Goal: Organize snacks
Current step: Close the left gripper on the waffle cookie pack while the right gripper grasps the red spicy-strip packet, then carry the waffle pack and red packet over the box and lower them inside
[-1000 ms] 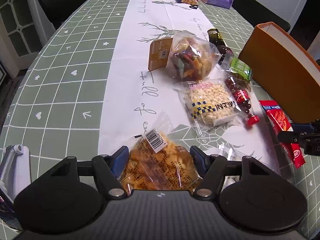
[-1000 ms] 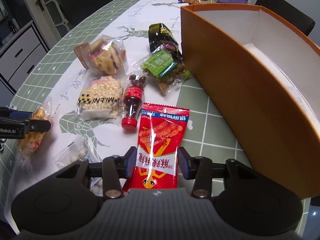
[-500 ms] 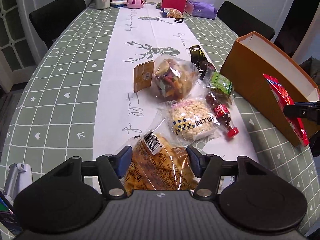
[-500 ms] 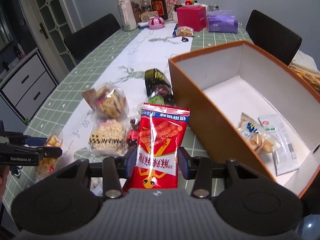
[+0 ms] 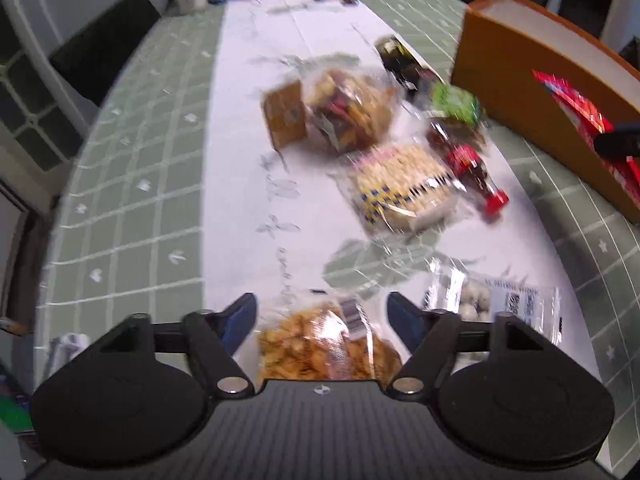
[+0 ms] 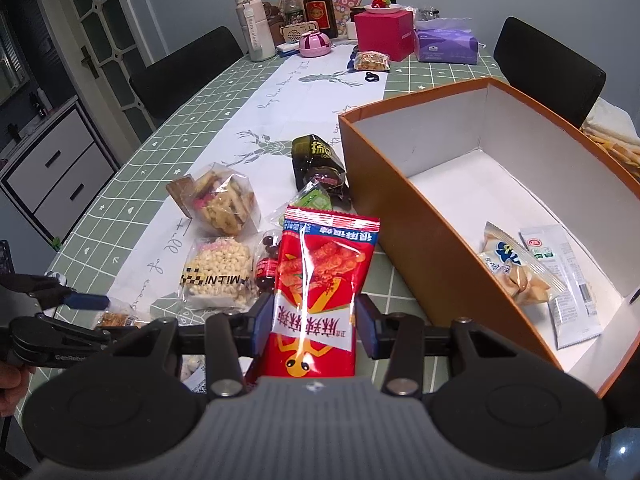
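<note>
My right gripper (image 6: pixel 315 316) is shut on a red snack packet (image 6: pixel 320 276) and holds it in the air, left of the orange box (image 6: pixel 404 216). The box holds two packets (image 6: pixel 516 272). The red packet also shows in the left wrist view (image 5: pixel 576 116) at the box's wall. My left gripper (image 5: pixel 322 316) has its jaws spread wider than the orange cracker bag (image 5: pixel 324 348) between them; this view is blurred. Other snacks lie on the table runner: a mixed biscuit bag (image 6: pixel 222 204), a puffed-corn bag (image 6: pixel 218 274), a small cola-shaped bottle (image 5: pixel 476 174), green (image 5: pixel 456 102) and dark packets (image 6: pixel 318 162).
A clear bag of white balls (image 5: pixel 492 300) lies right of my left gripper. Bottles, a pink box (image 6: pixel 384 34) and a purple tissue pack (image 6: pixel 446 44) stand at the table's far end. Black chairs (image 6: pixel 188 68) stand on both sides.
My right gripper has lifted the red packet higher beside the box. My left gripper's jaws have spread away from the cracker bag, and its view has swung and blurred.
</note>
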`<state>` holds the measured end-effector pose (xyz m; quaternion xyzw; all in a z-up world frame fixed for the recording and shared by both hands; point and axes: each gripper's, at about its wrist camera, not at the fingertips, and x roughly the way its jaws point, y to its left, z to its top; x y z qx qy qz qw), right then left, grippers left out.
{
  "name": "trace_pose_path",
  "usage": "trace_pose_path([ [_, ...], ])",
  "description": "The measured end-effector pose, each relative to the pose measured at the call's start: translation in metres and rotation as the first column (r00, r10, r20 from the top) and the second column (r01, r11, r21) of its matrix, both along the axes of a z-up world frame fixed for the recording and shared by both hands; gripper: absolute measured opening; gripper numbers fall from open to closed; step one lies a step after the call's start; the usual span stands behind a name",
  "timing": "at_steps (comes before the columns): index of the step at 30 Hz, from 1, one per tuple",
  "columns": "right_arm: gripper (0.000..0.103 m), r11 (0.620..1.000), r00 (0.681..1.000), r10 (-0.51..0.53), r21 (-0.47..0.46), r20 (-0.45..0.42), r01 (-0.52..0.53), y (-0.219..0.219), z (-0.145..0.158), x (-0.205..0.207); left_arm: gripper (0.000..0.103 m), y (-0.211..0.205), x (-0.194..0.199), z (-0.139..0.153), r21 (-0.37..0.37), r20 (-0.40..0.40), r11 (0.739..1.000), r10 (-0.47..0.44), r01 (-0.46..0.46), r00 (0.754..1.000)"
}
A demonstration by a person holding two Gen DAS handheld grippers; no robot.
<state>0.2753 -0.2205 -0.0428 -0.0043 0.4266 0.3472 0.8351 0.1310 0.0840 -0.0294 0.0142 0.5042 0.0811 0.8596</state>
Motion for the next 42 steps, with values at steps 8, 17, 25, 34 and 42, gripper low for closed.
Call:
trace_pose_path([
  [8, 0.043, 1.000, 1.000, -0.001, -0.002, -0.004, 0.001, 0.000, -0.002, 0.001, 0.103, 0.007, -0.007, -0.022, -0.063, -0.069, 0.996, 0.056, -0.061, 0.996],
  [17, 0.043, 1.000, 1.000, 0.003, -0.001, -0.008, -0.003, -0.001, -0.004, 0.000, 0.103, 0.014, -0.012, -0.047, -0.124, -0.177, 0.984, 0.102, -0.125, 0.979],
  [25, 0.043, 1.000, 1.000, 0.008, -0.002, -0.003, -0.008, 0.000, -0.002, 0.000, 0.088, 0.001, -0.011, -0.029, -0.120, -0.131, 0.993, 0.005, -0.020, 0.991],
  [34, 0.043, 0.999, 1.000, -0.014, 0.033, 0.014, 0.014, -0.010, 0.012, 0.004, 0.087, -0.003, 0.004, 0.023, -0.174, -0.028, 0.985, -0.023, 0.018, 0.999],
  [42, 0.043, 0.994, 0.997, -0.065, 0.095, 0.031, 0.062, -0.036, 0.036, 0.018, 0.087, -0.046, 0.039, 0.058, -0.178, 0.028, 0.978, -0.104, 0.107, 0.994],
])
